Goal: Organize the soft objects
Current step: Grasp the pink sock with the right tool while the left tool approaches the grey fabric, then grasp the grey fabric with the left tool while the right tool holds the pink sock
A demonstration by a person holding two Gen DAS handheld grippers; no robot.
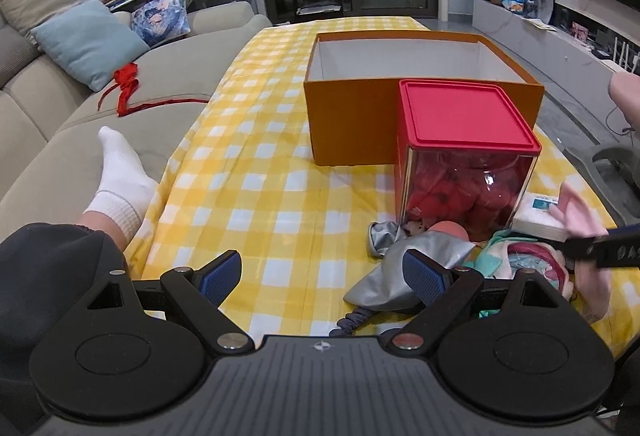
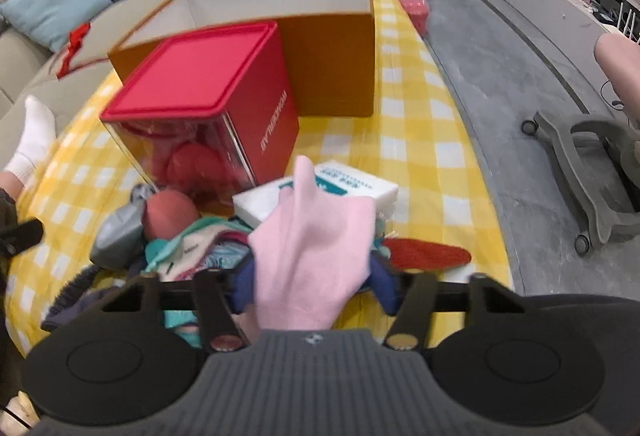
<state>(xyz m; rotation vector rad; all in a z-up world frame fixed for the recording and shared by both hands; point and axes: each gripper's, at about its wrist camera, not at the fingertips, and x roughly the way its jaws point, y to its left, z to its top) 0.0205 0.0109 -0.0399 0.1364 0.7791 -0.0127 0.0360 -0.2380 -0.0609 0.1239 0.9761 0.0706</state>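
A pile of soft things lies at the near right of the yellow checked table: a grey cloth (image 1: 396, 268), teal and patterned fabrics (image 2: 200, 248), a red piece (image 2: 428, 254). My right gripper (image 2: 316, 284) is shut on a pink cloth (image 2: 316, 248) and holds it above the pile; it shows at the right edge of the left wrist view (image 1: 576, 224). My left gripper (image 1: 322, 276) is open and empty, low over the table, its right finger over the grey cloth. An open orange box (image 1: 348, 119) stands behind, its inside white and bare.
A clear container with a red lid (image 1: 464, 119) holding red soft balls stands before the orange box. A white packet (image 2: 352, 187) lies beside it. A sofa (image 1: 48, 107) and a socked foot (image 1: 116, 179) are left; a chair base (image 2: 584, 155) is right.
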